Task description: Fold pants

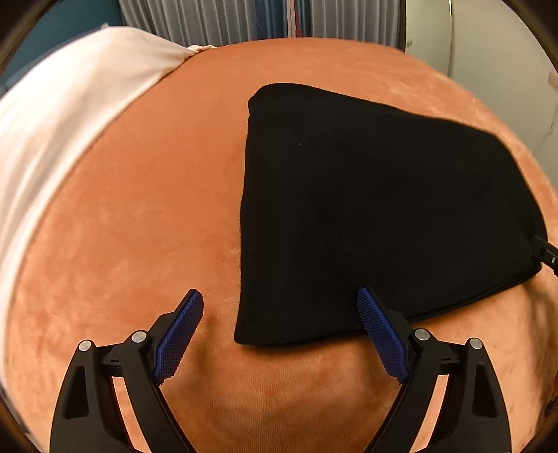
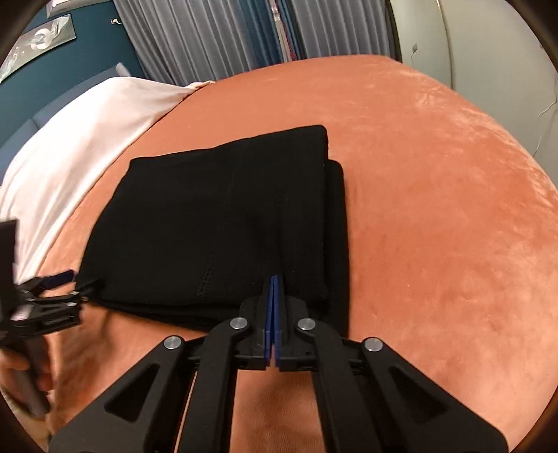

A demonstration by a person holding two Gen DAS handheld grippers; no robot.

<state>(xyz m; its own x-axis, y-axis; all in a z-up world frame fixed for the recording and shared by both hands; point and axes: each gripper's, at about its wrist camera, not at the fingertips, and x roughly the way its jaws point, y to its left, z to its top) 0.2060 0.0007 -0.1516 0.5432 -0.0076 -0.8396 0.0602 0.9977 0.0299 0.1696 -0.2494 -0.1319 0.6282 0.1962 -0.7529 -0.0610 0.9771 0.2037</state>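
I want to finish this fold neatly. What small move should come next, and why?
Probably lower the open left tool onto the near left corner of the black pants and close. That corner lies between its pads, ungripped, while the right tool is shut at the near edge.

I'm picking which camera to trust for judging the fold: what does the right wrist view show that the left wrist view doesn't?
Only the right wrist view shows the shut right gripper with blue pads pressed together at the near edge, the stepped layers along the bundle's right side, a stitched seam, and wall pictures.

Only the left wrist view shows the open left gripper straddling the bundle's near left corner, pads clear of the cloth.

Both show the folded black pants on the orange velvety bedspread, the cream pillow and grey curtains.
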